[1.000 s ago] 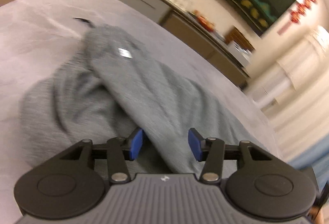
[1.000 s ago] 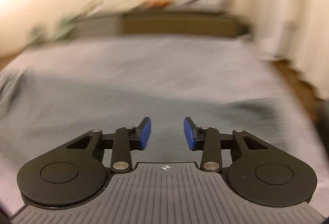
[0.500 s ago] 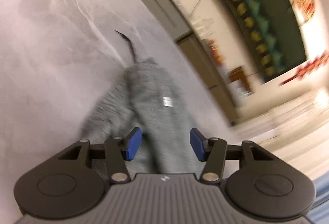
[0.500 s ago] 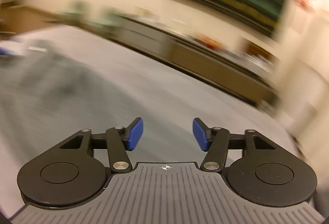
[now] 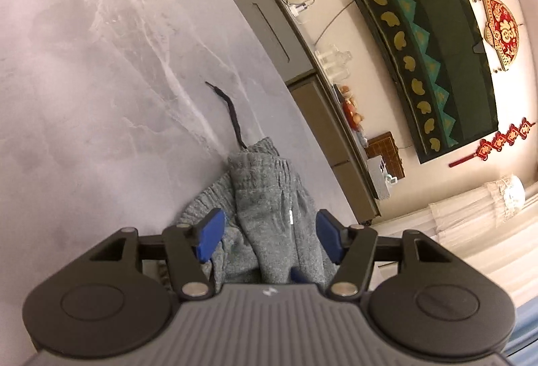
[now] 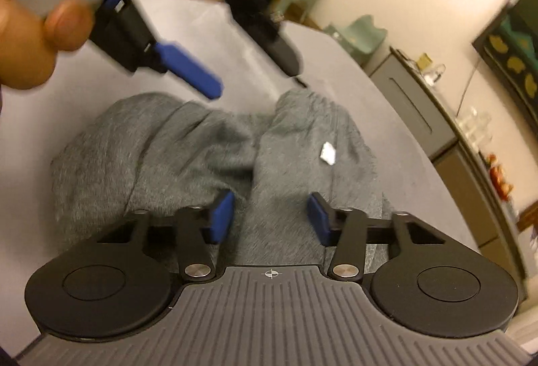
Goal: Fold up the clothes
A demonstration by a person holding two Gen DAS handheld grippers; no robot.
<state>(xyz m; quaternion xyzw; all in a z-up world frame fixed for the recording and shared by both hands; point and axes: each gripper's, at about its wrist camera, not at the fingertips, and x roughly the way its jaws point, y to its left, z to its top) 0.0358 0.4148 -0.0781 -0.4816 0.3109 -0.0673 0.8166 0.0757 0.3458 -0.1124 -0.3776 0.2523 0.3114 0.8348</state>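
Grey sweatpants point(image 6: 208, 147) bunched on the desk point(image 5: 84, 80), near its right edge. Left tool point(image 5: 267, 240) and right tool point(image 6: 269, 214) both wide, over the fabric; contact unclear, probably none. Black drawstring point(image 5: 232, 117) trails toward desk's far edge.

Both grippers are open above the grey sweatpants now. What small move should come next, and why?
Probably lower the right gripper and close it on the sweatpants just ahead of it. Its jaws stand open with the grey cloth between them, and the left gripper is open too, so nothing holds the crumpled sweatpants on the grey table. They likely need a hold before any fold.
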